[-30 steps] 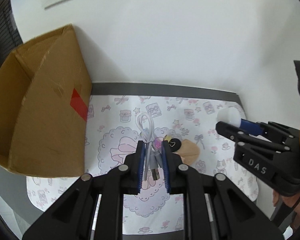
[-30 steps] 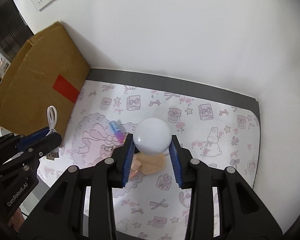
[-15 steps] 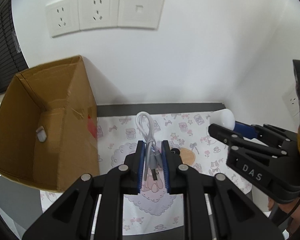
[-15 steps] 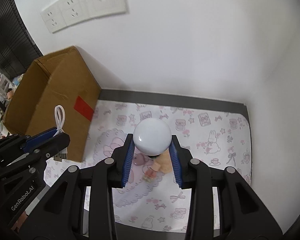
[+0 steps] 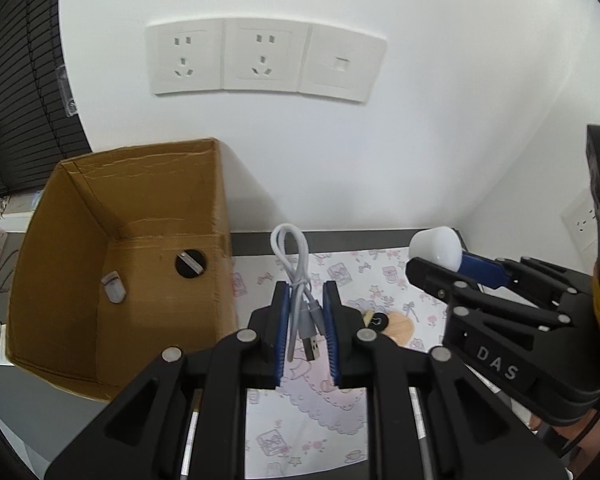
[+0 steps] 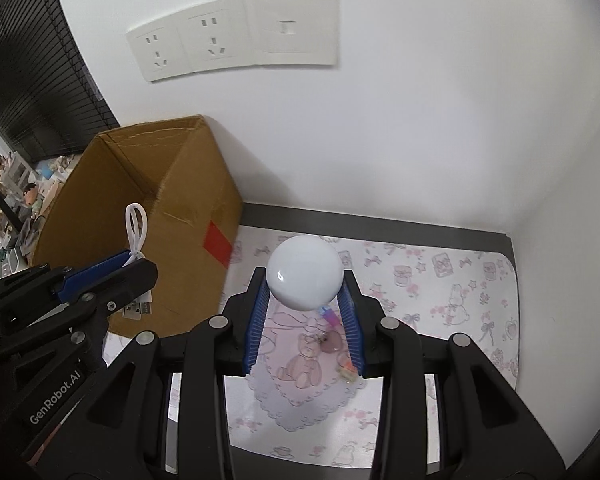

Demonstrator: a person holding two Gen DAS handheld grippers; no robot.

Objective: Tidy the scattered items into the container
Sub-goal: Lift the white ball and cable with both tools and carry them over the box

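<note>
My left gripper (image 5: 306, 300) is shut on a coiled white USB cable (image 5: 296, 268) and holds it in the air, just right of the open cardboard box (image 5: 80, 320). My right gripper (image 6: 305, 300) is shut on a white light bulb (image 6: 305, 278) above the patterned mat (image 6: 440, 304). The bulb also shows in the left wrist view (image 5: 438, 248), to the right of the cable. The box (image 6: 112, 208) stands at the left of the mat. It holds a black round item (image 5: 191, 263) and a small white item (image 5: 114, 287).
A tan round item (image 5: 400, 326) with a black clip (image 5: 376, 320) lies on the mat. A pink keychain (image 6: 330, 340) and a small colourful item (image 6: 347, 372) lie below the bulb. The white wall with sockets (image 5: 260, 60) stands close behind.
Both grippers have risen with their loads. The view now looks down into the box, and the wall sockets have come into sight.
</note>
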